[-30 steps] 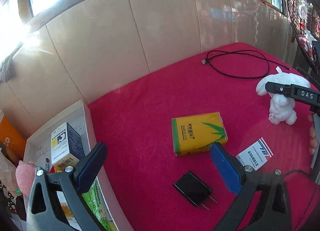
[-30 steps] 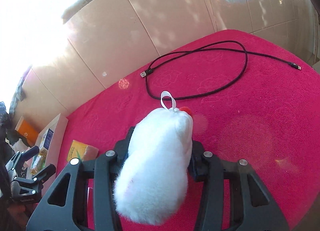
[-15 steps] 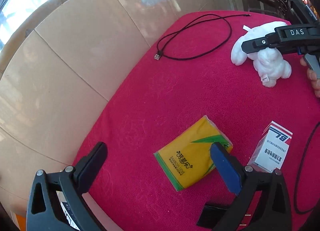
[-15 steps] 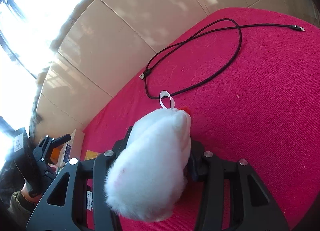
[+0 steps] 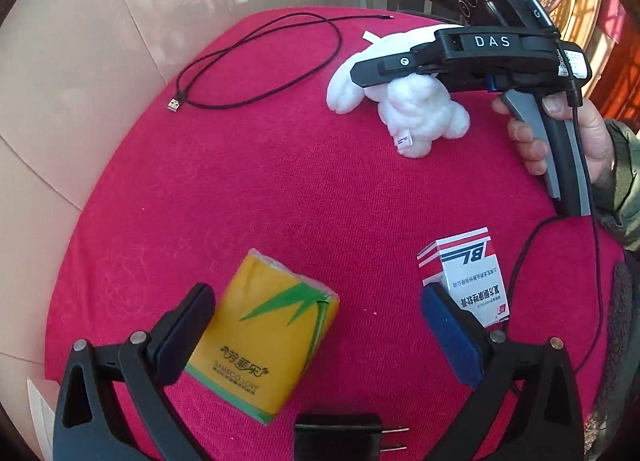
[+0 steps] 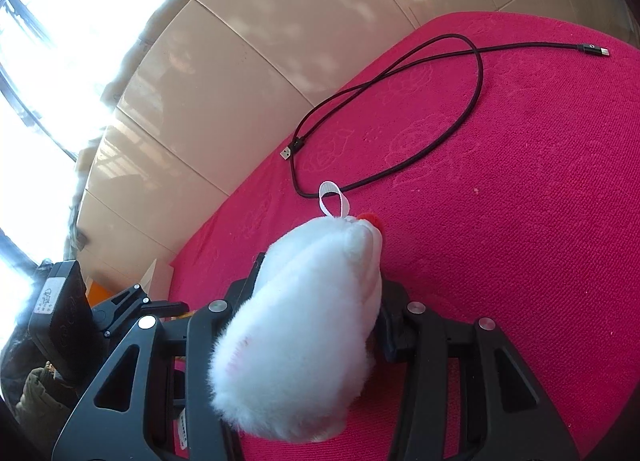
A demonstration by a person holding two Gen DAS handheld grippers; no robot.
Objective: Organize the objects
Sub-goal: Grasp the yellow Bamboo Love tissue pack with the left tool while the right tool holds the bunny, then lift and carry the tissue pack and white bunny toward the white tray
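left tongs [image 5: 316,313] | swung from box | now over tissue pack [image 5: 264,341]

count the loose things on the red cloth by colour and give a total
white: 2, the plush toy and the small box
black: 2, the cable and the plug
yellow: 1, the tissue pack
total: 5

"DAS" on the right tool [image 5: 404,61]; "BL" on the box [image 5: 468,277].
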